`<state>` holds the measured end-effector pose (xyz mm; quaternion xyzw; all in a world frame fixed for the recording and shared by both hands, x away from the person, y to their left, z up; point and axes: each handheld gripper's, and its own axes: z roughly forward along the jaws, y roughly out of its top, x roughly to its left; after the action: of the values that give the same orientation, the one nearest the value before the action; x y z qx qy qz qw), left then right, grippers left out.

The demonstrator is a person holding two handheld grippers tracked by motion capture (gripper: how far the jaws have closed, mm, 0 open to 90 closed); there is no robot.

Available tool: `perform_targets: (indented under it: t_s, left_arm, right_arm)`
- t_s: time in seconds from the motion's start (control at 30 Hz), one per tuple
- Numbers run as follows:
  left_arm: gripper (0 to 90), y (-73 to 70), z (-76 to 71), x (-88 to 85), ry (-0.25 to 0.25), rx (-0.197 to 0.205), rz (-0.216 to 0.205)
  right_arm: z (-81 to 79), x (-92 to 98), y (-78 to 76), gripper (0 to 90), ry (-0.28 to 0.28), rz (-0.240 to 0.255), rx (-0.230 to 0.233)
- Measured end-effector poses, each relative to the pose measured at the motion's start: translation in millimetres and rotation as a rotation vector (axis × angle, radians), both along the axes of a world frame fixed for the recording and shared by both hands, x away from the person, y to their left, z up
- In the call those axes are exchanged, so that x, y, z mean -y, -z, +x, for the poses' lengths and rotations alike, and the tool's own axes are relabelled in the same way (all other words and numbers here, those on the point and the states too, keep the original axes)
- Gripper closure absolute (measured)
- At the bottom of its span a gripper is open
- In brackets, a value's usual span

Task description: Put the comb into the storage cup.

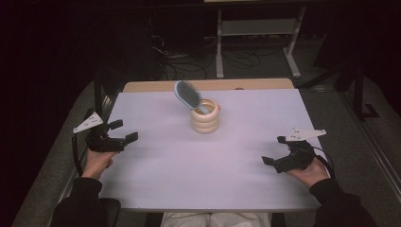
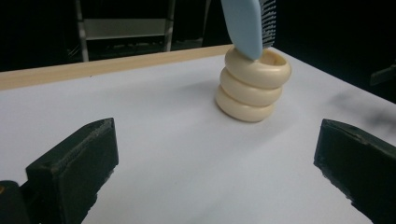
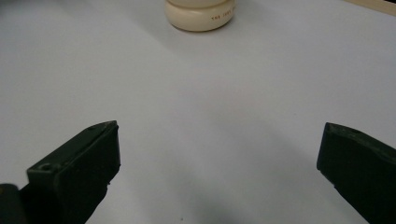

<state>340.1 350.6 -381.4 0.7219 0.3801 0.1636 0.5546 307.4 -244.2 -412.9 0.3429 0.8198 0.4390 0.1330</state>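
Observation:
A cream ribbed holder (image 1: 205,116) made of three stacked rings stands upright at the back middle of the white table (image 1: 198,175). A light blue hairbrush (image 1: 187,95) rests in it, handle down, head leaning to the left. My left gripper (image 1: 124,131) hovers at the table's left edge, open and holding nothing. My right gripper (image 1: 274,150) is at the right edge, open too. In the left gripper view the holder (image 2: 252,85) and the brush (image 2: 248,24) sit ahead and to the right between the wide jaws. In the right gripper view the holder's base (image 3: 200,14) shows at the top.
A wooden strip (image 1: 208,85) borders the table's far edge. Behind it on the dark floor are cables (image 1: 189,59) and a white metal frame (image 1: 257,35). The white surface around the holder is bare.

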Motion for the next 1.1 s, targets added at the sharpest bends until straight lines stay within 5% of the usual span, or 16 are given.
perform_targets:
  t_s: [0.53, 0.7, 1.1]
  left_arm:
    - [0.0, 12.6, -19.6, -21.7, -0.051, 0.010, 0.002]
    - [0.0, 19.4, -27.2, -23.6, -0.061, 0.003, 0.004]
    - [0.0, 26.1, -42.0, -28.1, -0.076, 0.002, 0.021]
  right_arm:
    - [0.2, -0.3, 1.3, 0.0, 0.001, -0.002, -0.012]
    - [1.2, 6.2, 0.0, 0.0, 0.015, 0.064, -0.029]
    - [-1.9, 14.4, -2.5, 0.0, 0.046, 0.094, -0.021]
